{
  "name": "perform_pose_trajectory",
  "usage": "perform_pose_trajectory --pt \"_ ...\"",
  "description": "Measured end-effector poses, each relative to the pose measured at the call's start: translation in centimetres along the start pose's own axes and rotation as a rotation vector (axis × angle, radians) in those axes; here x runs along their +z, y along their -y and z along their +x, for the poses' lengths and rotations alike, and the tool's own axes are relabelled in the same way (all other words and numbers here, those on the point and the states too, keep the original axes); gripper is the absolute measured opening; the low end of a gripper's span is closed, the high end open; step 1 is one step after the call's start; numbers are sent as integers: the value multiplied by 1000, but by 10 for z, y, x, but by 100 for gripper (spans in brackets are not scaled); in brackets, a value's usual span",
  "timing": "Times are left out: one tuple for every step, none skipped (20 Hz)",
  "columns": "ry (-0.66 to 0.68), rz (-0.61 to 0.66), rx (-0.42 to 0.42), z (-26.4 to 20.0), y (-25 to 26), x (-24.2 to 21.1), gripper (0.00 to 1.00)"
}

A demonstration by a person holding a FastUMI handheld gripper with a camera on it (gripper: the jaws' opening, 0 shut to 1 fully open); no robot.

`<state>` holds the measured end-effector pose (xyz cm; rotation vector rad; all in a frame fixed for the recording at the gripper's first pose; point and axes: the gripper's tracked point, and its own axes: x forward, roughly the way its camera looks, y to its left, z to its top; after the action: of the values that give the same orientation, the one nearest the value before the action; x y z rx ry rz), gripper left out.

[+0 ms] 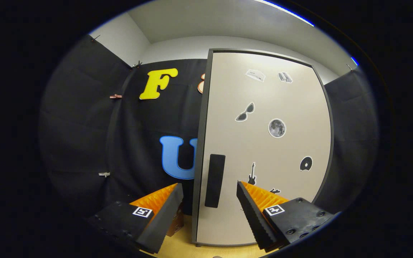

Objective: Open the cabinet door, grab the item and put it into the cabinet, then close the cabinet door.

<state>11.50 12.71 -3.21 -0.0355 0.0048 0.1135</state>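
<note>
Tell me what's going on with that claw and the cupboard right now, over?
Gripper open, fingers either side of the black handle, not touching. Cabinet door shut. Brown item behind left finger. Path clear.

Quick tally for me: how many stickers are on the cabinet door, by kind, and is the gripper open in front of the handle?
Stickers on the cabinet door:
Sunglasses: 1
Moon: 1
Guitar: 1
Disc: 1
Pale, unclear shapes near the top: 2
Partly hidden behind a finger: 1
Total: 7
The gripper is open, handle between its fingers.
</note>
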Motion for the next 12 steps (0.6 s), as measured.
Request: perform_pose_trajectory --pt "-1 -1 -20 8 1 -4 97" --pt "-1 -4 -31 15 -1 -7 97" --pt "-2 -9 -33 22 -3 -11 97" --pt "-5 -14 -40 29 -3 -14 97" --pt "-6 -20 -51 35 -3 -17 97" --pt "-5 -25 -62 42 -2 -19 97" --pt "-6 -26 -75 49 0 -21 97" --pt "-6 -19 -88 55 2 -23 97" --pt "-4 -8 -95 61 3 -24 97" --pt "-13 -1 -104 66 6 -27 97" --pt "-21 4 -108 70 7 -30 96" --pt "-27 5 -109 73 9 -32 95"
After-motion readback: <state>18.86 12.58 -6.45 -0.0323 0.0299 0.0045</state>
